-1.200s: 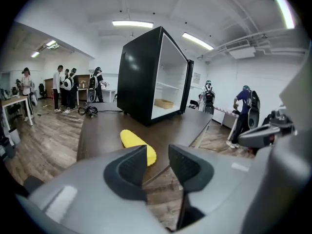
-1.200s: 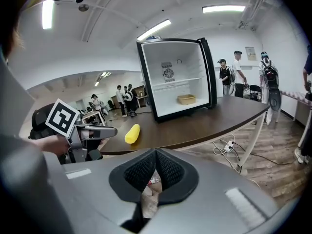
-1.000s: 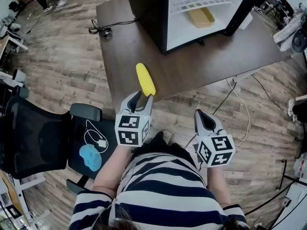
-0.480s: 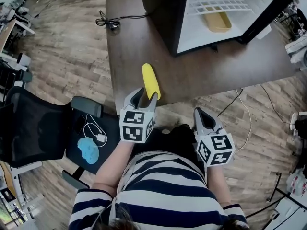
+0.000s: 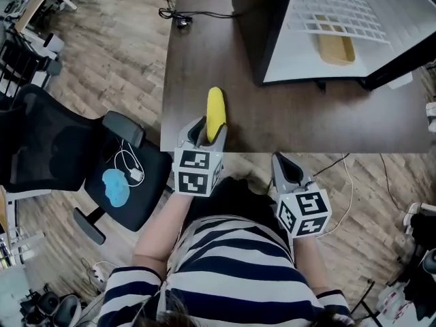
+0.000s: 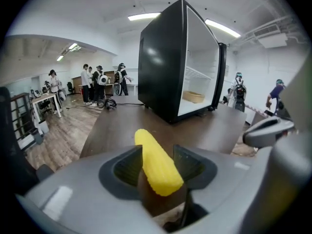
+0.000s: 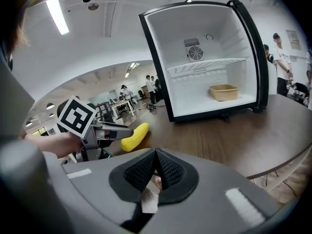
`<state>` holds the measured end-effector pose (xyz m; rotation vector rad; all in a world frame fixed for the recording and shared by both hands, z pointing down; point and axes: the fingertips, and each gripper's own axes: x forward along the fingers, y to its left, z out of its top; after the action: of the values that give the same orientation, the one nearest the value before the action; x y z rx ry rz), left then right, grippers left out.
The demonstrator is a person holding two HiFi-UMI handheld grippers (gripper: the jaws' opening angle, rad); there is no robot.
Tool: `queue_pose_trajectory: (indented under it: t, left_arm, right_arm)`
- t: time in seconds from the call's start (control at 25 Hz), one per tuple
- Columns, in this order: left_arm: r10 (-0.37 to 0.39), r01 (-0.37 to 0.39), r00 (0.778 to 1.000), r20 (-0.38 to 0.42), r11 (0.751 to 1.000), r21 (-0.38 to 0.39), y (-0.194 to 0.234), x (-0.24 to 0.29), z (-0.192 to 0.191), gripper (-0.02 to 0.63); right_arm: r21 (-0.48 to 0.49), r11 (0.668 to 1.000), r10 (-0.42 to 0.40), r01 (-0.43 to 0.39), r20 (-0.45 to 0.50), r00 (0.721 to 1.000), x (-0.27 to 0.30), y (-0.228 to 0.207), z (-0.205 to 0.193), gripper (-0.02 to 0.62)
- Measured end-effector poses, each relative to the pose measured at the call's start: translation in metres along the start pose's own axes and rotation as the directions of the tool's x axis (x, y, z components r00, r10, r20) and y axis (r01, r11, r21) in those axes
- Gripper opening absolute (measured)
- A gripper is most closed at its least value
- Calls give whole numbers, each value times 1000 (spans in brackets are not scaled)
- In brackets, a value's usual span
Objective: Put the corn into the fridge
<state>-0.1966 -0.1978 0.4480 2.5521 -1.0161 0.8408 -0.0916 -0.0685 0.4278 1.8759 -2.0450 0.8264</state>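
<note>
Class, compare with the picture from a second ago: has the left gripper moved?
Yes. The left gripper has gone forward, past the near edge of the table, and its jaws now stand either side of the corn.

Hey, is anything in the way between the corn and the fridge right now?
Nothing visible does. The corn lies between the fingers of the left gripper, bare table runs to the fridge, and its front stands open. A tan tray lies inside.

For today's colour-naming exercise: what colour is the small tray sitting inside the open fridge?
The tray is tan; the right gripper view shows it best.
</note>
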Motion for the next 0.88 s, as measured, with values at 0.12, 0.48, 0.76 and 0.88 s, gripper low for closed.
queue_pose_trajectory:
  t: [0.12, 0.48, 0.76, 0.88]
  left_arm:
    - [64, -64, 998, -8, 998, -26, 2, 7, 1, 0]
    - [192, -197, 979, -67, 978, -68, 7, 26, -2, 0]
    - [265, -276, 957, -115, 956, -96, 10, 34, -2, 0]
    - [298, -312, 947, -121, 943, -117, 11, 37, -3, 0]
  right_arm:
    - [-32, 998, 55, -56, -33, 998, 5, -8, -2, -6]
    - [-98, 975, 192, -201, -92, 977, 20, -25, 4, -7]
    - [-131, 944, 284, -303, -148, 947, 28, -28, -1, -7]
    - [-143, 931, 312, -335, -161, 936, 30, -33, -1, -7]
